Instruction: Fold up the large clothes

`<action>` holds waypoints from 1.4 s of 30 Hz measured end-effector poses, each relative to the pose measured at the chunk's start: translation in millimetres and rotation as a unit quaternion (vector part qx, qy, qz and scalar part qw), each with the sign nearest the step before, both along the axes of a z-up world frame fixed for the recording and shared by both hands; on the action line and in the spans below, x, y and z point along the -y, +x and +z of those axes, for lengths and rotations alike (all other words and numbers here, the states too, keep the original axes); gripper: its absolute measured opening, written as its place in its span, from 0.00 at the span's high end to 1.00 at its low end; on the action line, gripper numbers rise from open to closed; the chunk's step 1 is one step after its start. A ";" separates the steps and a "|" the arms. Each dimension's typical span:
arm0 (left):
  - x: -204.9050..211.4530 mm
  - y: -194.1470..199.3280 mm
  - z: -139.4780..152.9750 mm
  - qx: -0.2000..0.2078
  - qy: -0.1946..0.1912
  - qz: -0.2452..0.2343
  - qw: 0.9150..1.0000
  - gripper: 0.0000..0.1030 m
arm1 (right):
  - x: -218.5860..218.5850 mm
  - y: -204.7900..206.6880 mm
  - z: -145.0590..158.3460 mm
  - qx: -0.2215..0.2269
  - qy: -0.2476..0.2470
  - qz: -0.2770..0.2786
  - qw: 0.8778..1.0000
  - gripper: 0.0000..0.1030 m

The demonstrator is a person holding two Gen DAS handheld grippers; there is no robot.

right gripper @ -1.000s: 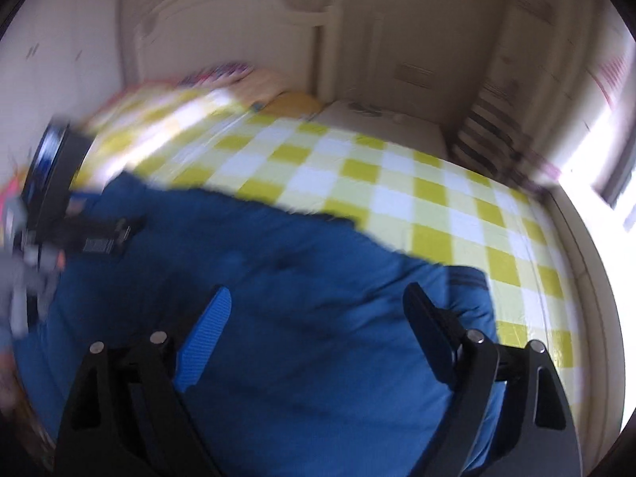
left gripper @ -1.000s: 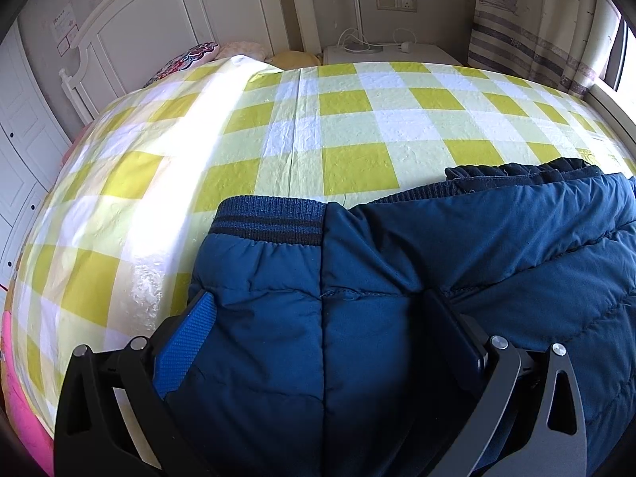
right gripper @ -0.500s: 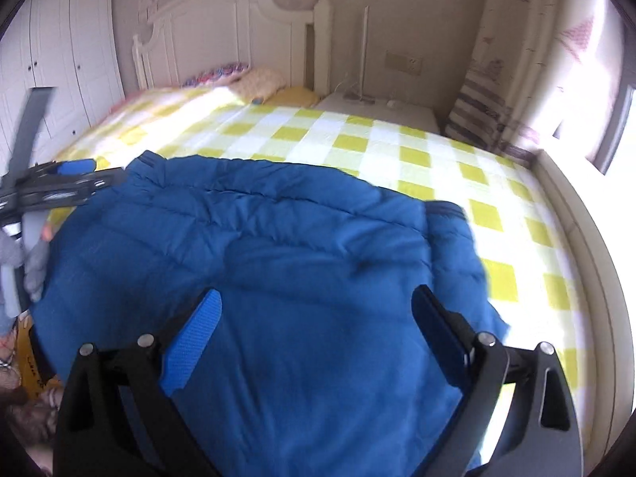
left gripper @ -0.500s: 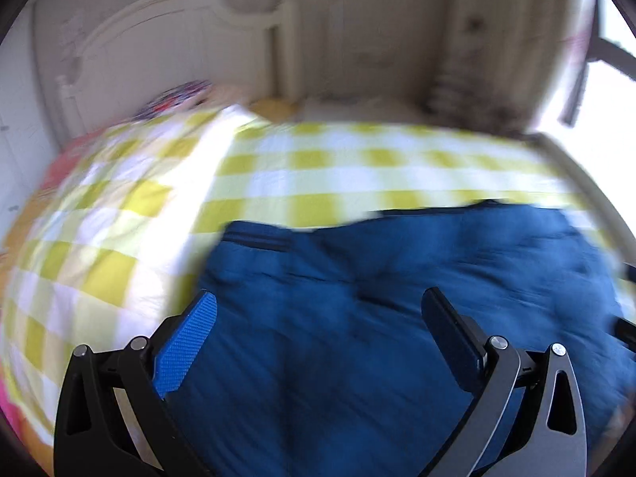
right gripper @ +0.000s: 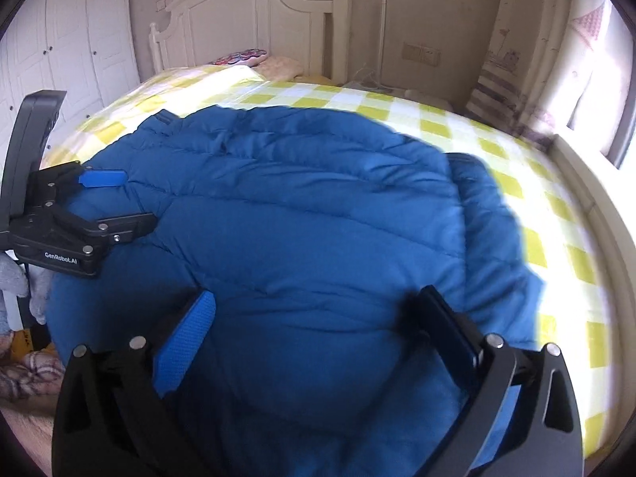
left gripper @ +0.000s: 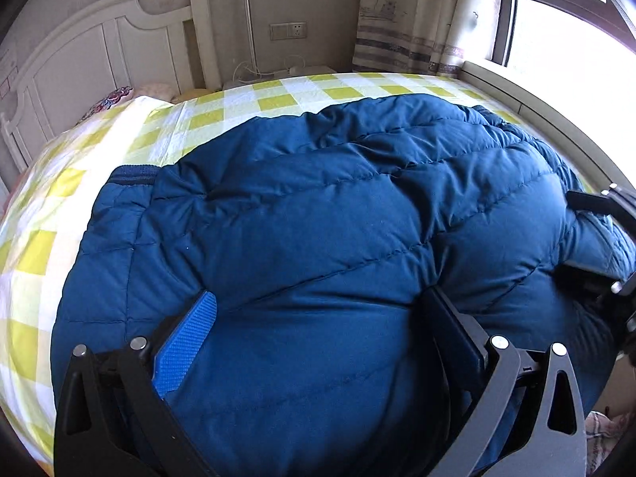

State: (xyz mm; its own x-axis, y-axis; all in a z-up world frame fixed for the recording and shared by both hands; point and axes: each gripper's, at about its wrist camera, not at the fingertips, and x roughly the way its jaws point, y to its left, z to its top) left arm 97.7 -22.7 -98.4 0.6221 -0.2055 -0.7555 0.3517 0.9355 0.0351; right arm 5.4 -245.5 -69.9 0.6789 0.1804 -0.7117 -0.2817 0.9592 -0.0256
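A dark blue puffer jacket [left gripper: 318, 214] lies spread on the bed with the yellow-and-white checked sheet [left gripper: 278, 95]. It also fills the right wrist view [right gripper: 310, 214]. My left gripper [left gripper: 322, 318] is open, its jaws wide apart over the jacket's near part. My right gripper [right gripper: 318, 314] is open in the same way over the jacket's near edge. In the right wrist view the left gripper [right gripper: 115, 202] shows at the left, open above the jacket's left side. In the left wrist view part of the right gripper [left gripper: 608, 238] shows at the right edge.
A white headboard [right gripper: 254, 28] and pillows [right gripper: 246, 57] stand at the bed's far end. White wardrobes [right gripper: 63, 63] are at the left. A curtain [left gripper: 417, 20] and window [left gripper: 564, 35] are at the right. The sheet [right gripper: 548, 198] lies bare right of the jacket.
The left view has risen and pulled back, so the whole jacket shows instead of only its ribbed cuff. The right view has steadied. Both grippers stayed open.
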 end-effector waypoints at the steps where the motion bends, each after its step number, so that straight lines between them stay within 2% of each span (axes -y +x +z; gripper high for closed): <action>1: 0.5 -0.1 -0.5 0.000 0.000 0.000 1.000 0.04 | 10.5 -4.2 4.2 0.009 0.003 -0.015 1.000 0.03; 2: -0.3 -0.1 -0.7 -0.001 -0.001 0.000 1.000 0.04 | 23.8 -9.2 7.9 0.015 0.017 -0.032 0.999 0.03; 4: 0.5 -1.2 -1.4 0.000 -0.003 0.000 1.000 0.04 | 66.0 -27.3 15.7 0.031 0.083 -0.070 0.994 0.04; 6: 1.4 -3.6 -1.7 0.000 -0.002 0.001 1.000 0.04 | 115.4 -57.3 16.2 0.046 0.175 -0.106 0.978 0.04; 9: 1.5 -5.2 -1.7 0.000 0.002 0.002 1.000 0.04 | 165.3 -98.2 -2.1 0.046 0.240 -0.155 0.957 0.10; 14: 2.1 -4.8 -2.6 0.000 0.004 0.003 1.000 0.04 | 186.1 -136.5 -45.3 0.004 0.327 -0.152 0.933 0.12; 17: 2.5 -4.1 -2.7 0.000 0.004 0.003 1.000 0.04 | 181.0 -131.9 -67.4 -0.012 0.365 -0.141 0.920 0.13; 19: 2.4 -4.2 -2.5 0.000 0.004 0.002 1.000 0.04 | 172.5 -124.5 -71.4 -0.012 0.386 -0.124 0.914 0.18; 21: 2.3 -4.1 -2.5 0.000 0.003 0.002 1.000 0.04 | 158.9 -117.7 -64.7 -0.003 0.391 -0.101 0.915 0.26; 24: 2.5 -4.4 -2.6 0.000 0.004 0.003 1.000 0.04 | 145.8 -115.4 -51.1 0.016 0.359 -0.095 0.928 0.26; 28: 2.1 -4.8 -2.6 0.002 0.002 0.003 1.000 0.04 | 141.6 -97.0 -49.7 0.008 0.354 -0.107 0.929 0.26; 33: 2.6 -8.1 -1.6 0.014 0.000 0.006 1.000 0.04 | 134.2 -58.0 -51.3 -0.026 0.373 -0.123 0.919 0.26; 35: 4.3 -10.6 -1.9 0.021 0.004 0.009 1.000 0.04 | 131.7 -47.4 -46.7 -0.032 0.372 -0.146 0.916 0.28; 36: 6.0 -11.8 -1.6 0.029 0.008 0.013 0.999 0.04 | 129.0 -41.8 -42.2 -0.027 0.370 -0.139 0.918 0.38; 38: 8.2 -11.0 -1.8 0.034 0.012 0.020 0.999 0.04 | 128.5 -40.6 -32.2 0.014 0.365 -0.148 0.919 0.63; 40: 9.6 -6.8 -0.8 0.036 0.016 0.029 0.999 0.04 | 122.2 -40.2 -20.9 0.051 0.350 -0.140 0.925 0.69; 42: 12.4 2.3 1.2 0.030 0.021 0.029 0.999 0.04 | 116.0 -40.8 -13.1 0.067 0.328 -0.142 0.931 0.72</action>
